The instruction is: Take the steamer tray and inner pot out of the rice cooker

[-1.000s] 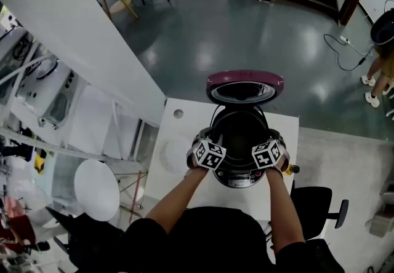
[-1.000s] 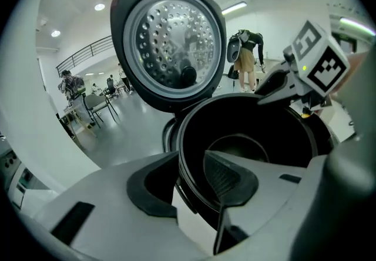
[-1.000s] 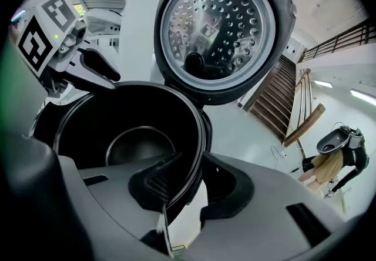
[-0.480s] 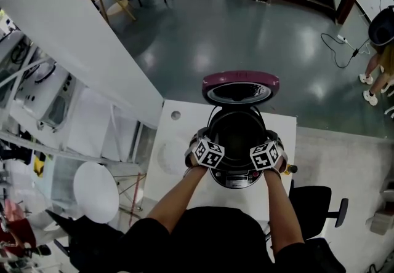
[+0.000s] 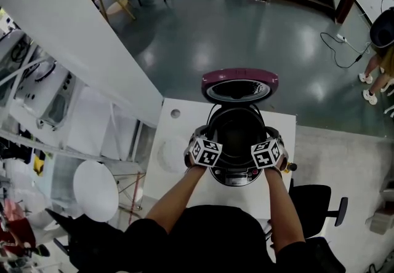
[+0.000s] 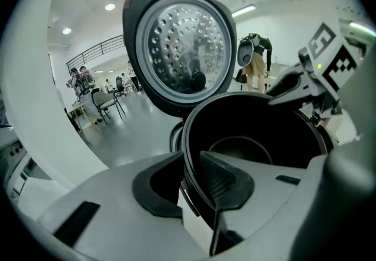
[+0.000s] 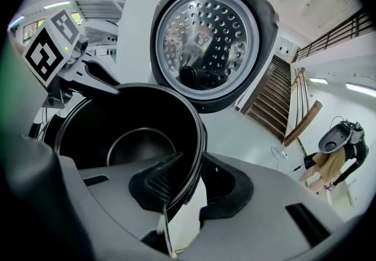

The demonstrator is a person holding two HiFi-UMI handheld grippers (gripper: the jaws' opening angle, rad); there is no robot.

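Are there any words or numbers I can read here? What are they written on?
No word, number or brand can be read in any view.
Marker cubes: only black-and-white square patterns, no letters.
Front panel of the rice cooker: any print is too small to read.
Open lid: shiny plate with holes, no label visible.

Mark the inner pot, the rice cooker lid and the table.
inner pot (image 7: 138, 145), right gripper view, on its dark floor.
rice cooker lid (image 7: 208, 36), right gripper view, on its perforated metal inner plate.
table (image 5: 189, 121), head view, on bare top, far-left corner.
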